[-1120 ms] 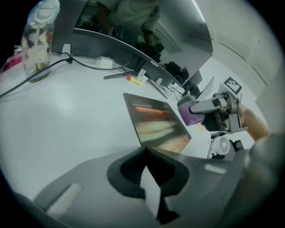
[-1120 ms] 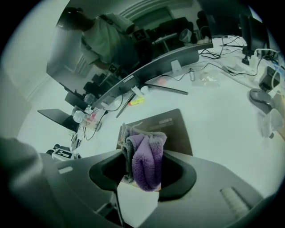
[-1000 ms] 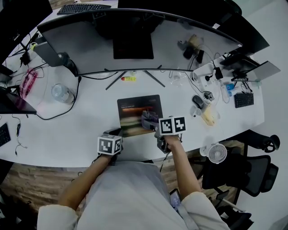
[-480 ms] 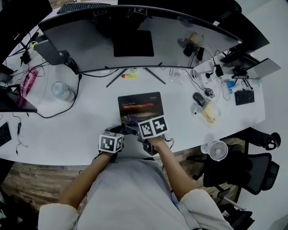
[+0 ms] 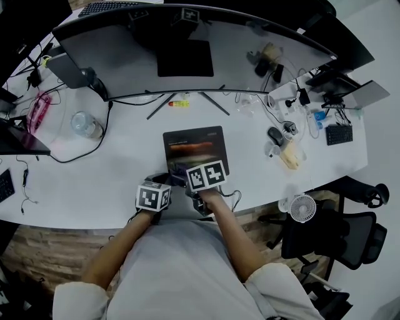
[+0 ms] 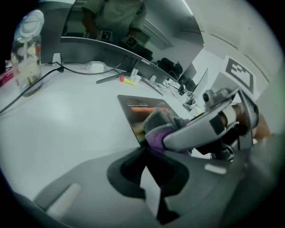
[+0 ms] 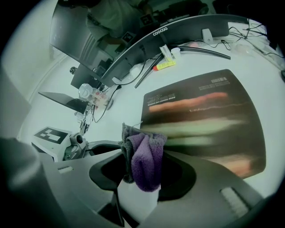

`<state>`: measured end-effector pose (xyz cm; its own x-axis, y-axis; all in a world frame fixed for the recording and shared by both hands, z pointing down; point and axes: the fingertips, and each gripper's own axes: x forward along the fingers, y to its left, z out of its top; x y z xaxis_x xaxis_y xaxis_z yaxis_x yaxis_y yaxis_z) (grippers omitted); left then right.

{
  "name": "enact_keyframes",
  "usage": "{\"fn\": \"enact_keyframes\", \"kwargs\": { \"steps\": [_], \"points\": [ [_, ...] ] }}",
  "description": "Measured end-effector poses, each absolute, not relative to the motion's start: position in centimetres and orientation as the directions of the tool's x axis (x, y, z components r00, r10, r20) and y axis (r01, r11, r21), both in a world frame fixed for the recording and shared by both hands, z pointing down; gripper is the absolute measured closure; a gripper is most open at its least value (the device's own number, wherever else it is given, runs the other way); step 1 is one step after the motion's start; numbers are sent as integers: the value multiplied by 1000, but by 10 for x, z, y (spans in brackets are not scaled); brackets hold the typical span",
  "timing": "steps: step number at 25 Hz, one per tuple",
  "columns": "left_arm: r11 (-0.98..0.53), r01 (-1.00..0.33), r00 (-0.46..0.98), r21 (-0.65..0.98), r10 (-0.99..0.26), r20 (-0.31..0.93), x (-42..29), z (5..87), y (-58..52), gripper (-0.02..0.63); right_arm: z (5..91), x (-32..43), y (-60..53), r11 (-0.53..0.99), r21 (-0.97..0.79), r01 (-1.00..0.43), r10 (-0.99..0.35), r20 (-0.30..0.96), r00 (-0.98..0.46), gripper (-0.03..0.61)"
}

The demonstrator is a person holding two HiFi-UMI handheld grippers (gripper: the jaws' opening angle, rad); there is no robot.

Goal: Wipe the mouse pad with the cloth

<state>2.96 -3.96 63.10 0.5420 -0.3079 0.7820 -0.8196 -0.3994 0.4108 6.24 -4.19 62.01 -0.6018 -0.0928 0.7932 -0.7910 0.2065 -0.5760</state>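
At dark rectangular mouse pad (image 5: pixel 195 147) | right gripper (image 7: pixel 139 189) fingers clamped on fuzzy purple cloth (image 7: pixel 144 162); left gripper (image 6: pixel 150 196) fingers together

A long white bench (image 5: pixel 94 181) with a curved near edge fills the head view. Along its far edge stands a wide curved monitor (image 5: pixel 187 37) on a splayed black stand (image 5: pixel 215 106). Another dark screen (image 5: pixel 25 19) sits at the far left corner. A clear bottle (image 5: pixel 83 127) stands toward the left end, with a black cable (image 5: pixel 75 161) curving just beside it. The right end is cluttered with wires, a dark mouse (image 5: pixel 274 139) and a small keyboard (image 5: pixel 339 134). By the near right edge are a small white fan (image 5: pixel 302 209) and a black office chair (image 5: pixel 337 240). Wood-plank floor (image 5: pixel 37 262) shows below the near left edge. The light is even and cool.
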Motion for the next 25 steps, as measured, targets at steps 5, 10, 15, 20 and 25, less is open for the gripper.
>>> {"fn": "enact_keyframes", "kwargs": {
  "steps": [5, 10, 15, 20, 25],
  "points": [
    [-397, -817, 546, 418, -303, 781, 30, 631, -40, 614, 621, 63, -42, 237, -557, -796, -81, 805, -588, 377],
    [-397, -818, 546, 417, -303, 781, 30, 631, -40, 614, 621, 64, -42, 232, -566, -791, -71, 801, -594, 377],
    [-397, -819, 544, 415, -305, 781, 30, 631, -40, 614, 621, 67, -42, 221, -577, -786, -67, 795, -603, 376],
    [-399, -818, 545, 415, -305, 781, 31, 631, -40, 614, 622, 76, -43, 201, -584, -787, -72, 792, -606, 376],
    [-401, -817, 546, 414, -305, 781, 29, 631, -40, 614, 623, 85, -43, 184, -582, -792, -82, 794, -603, 374]
  ]
}}
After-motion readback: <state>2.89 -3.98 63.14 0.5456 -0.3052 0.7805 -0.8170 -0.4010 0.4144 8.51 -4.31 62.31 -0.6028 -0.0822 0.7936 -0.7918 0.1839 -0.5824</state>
